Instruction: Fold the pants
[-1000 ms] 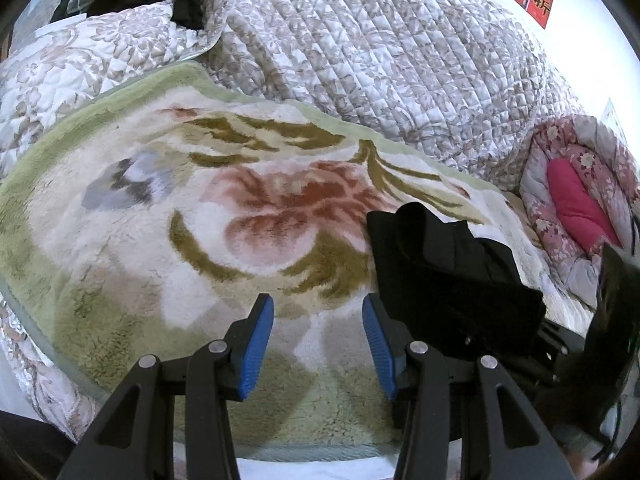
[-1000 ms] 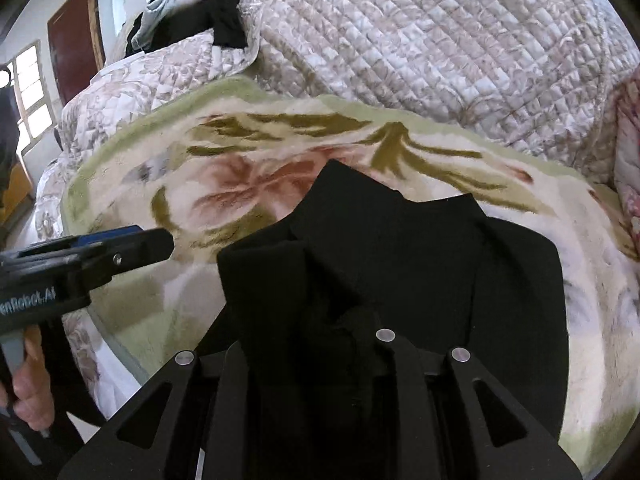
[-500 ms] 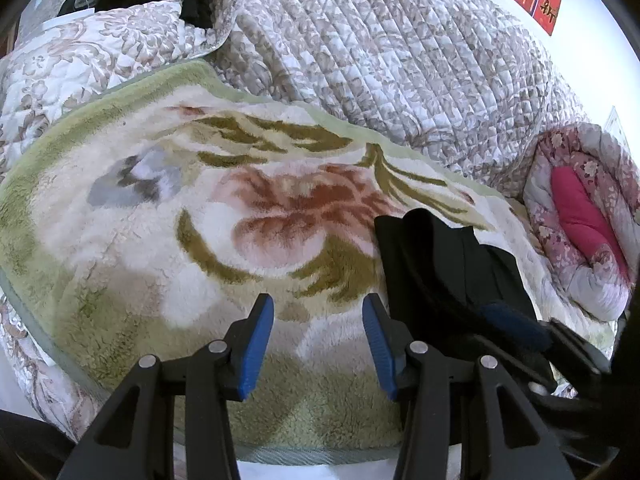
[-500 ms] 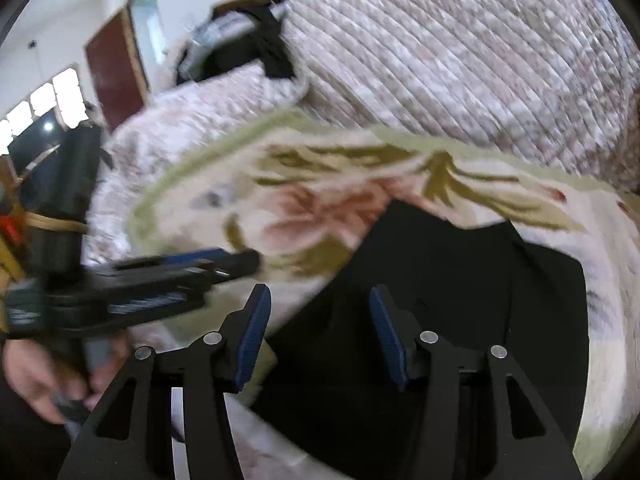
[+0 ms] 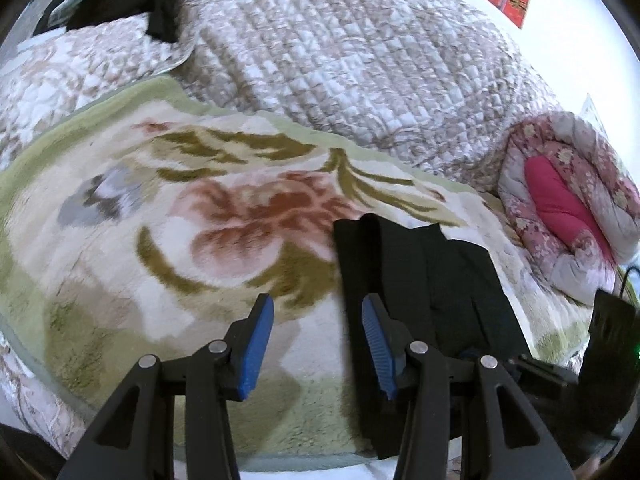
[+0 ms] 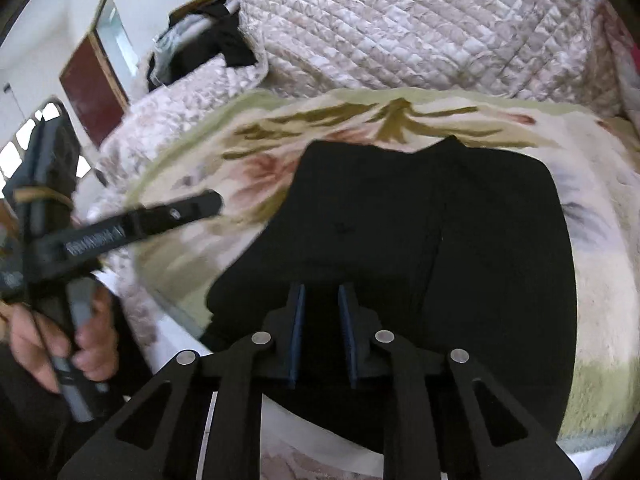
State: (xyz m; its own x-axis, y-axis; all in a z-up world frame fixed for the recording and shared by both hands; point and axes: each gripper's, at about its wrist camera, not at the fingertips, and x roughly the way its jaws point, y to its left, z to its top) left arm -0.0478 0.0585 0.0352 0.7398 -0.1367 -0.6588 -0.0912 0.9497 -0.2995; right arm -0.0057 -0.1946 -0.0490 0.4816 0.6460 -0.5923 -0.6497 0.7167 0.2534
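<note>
Black cloth pants (image 6: 420, 232) lie folded on floral plush blanket (image 5: 160, 240). Right gripper (image 6: 322, 328) closing, nothing gripped; left gripper (image 5: 316, 336) half-open, empty. Next: smooth fold.

Pants (image 5: 424, 280): black, plain. Blanket (image 5: 168, 216): cream plush, green border, red-pink flower, olive leaves, grey-blue motif. Quilt (image 5: 340, 60): beige-white quilted print. Rolled bedding (image 5: 560, 196): pink floral. Left hand-held gripper (image 5: 318, 340): black, blue pads.
</note>
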